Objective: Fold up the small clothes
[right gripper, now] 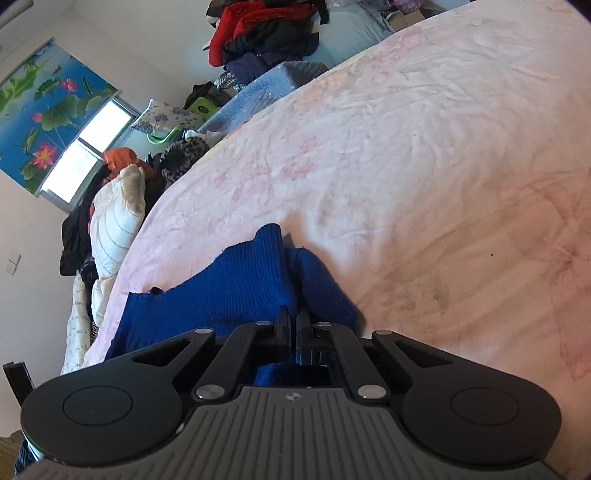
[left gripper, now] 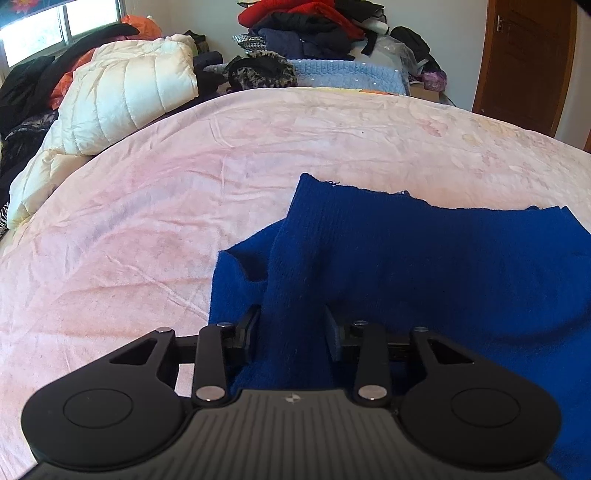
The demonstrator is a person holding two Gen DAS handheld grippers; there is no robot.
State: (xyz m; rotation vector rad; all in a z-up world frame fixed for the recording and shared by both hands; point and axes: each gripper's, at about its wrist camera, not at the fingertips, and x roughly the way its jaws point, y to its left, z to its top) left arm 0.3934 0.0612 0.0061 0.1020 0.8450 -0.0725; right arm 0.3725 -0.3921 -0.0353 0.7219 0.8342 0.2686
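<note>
A blue knit garment (left gripper: 424,258) lies on the pink bedsheet (left gripper: 184,192), partly folded over itself. My left gripper (left gripper: 291,325) has a thick fold of the blue garment between its fingers, which stand apart around the cloth. In the right wrist view the same blue garment (right gripper: 229,291) runs from the gripper toward the bed's left side. My right gripper (right gripper: 294,321) is shut tight on an edge of the blue garment, lifted a little off the pink bedsheet (right gripper: 424,184).
A white puffy jacket (left gripper: 125,96) lies at the bed's far left. A pile of dark and red clothes (left gripper: 310,26) and a light blue blanket (left gripper: 351,74) sit beyond the bed. A wooden door (left gripper: 524,62) stands at right. A window (right gripper: 85,147) is at left.
</note>
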